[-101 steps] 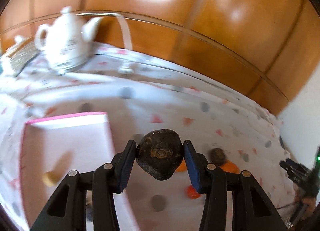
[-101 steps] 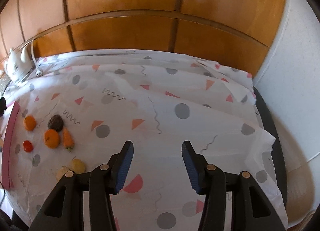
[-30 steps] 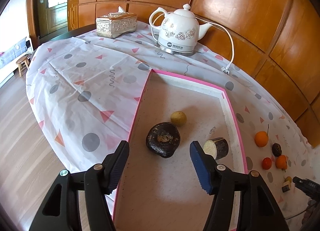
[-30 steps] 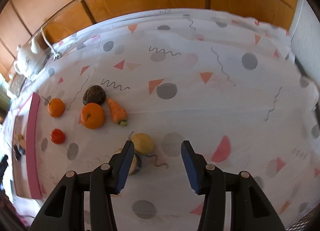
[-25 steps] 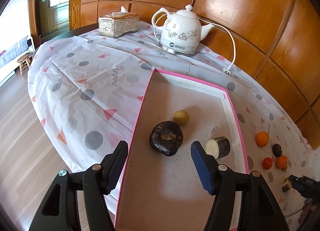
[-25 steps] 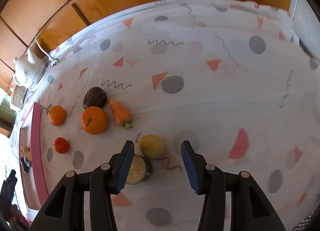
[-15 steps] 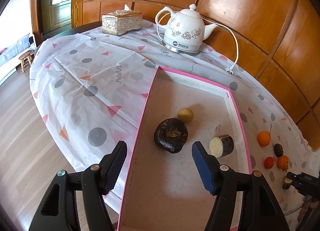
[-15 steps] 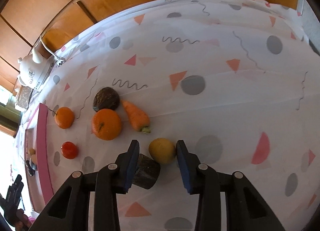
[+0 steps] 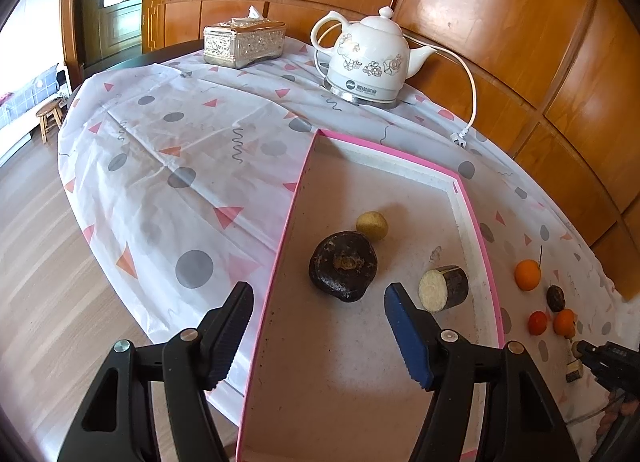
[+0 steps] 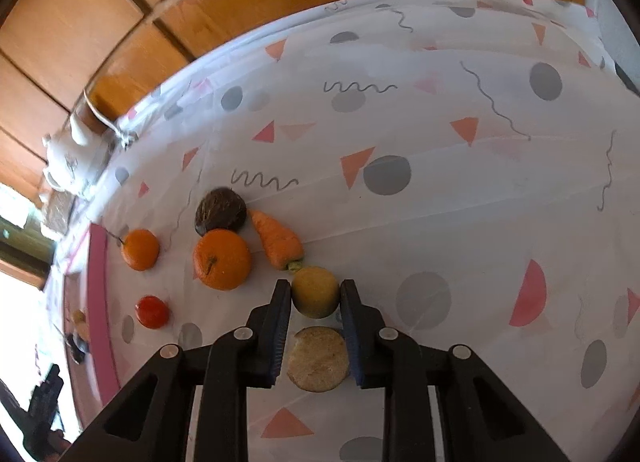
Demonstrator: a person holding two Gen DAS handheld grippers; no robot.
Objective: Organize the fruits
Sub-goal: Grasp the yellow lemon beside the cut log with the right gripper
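Observation:
My left gripper (image 9: 319,294) hangs open over the pink-rimmed tray (image 9: 294,197). Just ahead of its fingers a dark wrinkled fruit (image 9: 343,265) lies in the tray, untouched, beside a small yellow fruit (image 9: 372,225) and a cut brown-skinned piece (image 9: 443,288). On the cloth, my right gripper (image 10: 315,294) is closing, and its pads press both sides of a yellow round fruit (image 10: 315,296). A cut round piece (image 10: 318,358) lies under its jaws. Nearby lie a carrot (image 10: 278,240), a large orange (image 10: 222,258), a small orange (image 10: 140,249), a red tomato (image 10: 152,312) and a dark fruit (image 10: 220,210).
A white kettle (image 9: 366,61) with its cord and plug (image 9: 460,137) stands behind the tray, and a silver tissue box (image 9: 244,45) sits further left. The table edge drops to a wooden floor on the left. Wood panelling backs the table.
The left gripper let go of the dark fruit, which now lies in the tray, and drew back a little. The right gripper came down over the yellow fruit and its jaws narrowed onto it.

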